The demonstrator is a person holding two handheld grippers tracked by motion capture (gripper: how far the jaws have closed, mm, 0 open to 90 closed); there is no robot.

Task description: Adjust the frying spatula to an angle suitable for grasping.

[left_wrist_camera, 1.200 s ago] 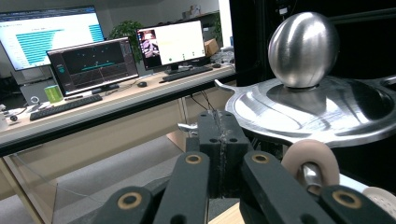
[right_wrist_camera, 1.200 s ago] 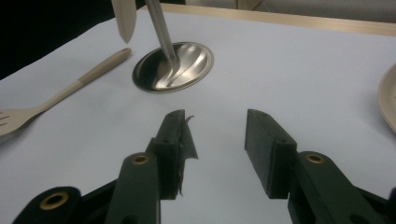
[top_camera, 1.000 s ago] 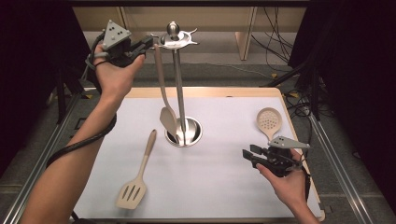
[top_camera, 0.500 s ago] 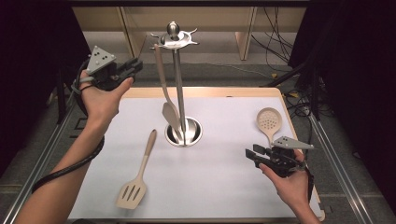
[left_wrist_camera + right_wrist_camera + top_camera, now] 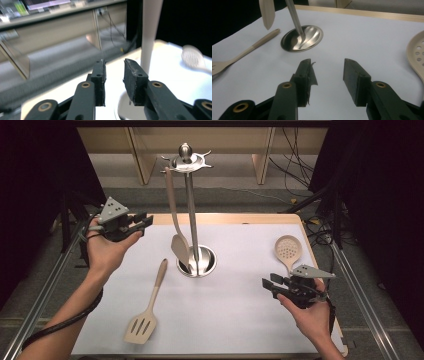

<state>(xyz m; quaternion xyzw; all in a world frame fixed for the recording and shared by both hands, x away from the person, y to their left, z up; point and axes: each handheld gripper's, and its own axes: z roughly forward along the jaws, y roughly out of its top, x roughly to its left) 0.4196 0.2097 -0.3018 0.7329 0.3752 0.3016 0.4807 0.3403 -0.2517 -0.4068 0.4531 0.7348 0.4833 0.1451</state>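
The left gripper (image 5: 142, 222) is held by the table's left edge; its jaws have just been opening and nothing is held. 1 spatula hangs on the rack (image 5: 187, 165). Next, the slotted spatula (image 5: 146, 312) should probably be picked up. The right gripper (image 5: 270, 285) is open and empty beside the holed spoon (image 5: 288, 249). A white table (image 5: 240, 320) is used, with cables behind.

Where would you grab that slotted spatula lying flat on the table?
Best on the slim handle of the slotted spatula, about midway, coming straight down from above with the tongs across it. It lies flat on the white table, its wide slotted head nearest the person, so the narrow handle fits between the jaws better. The left tongs are nearer.
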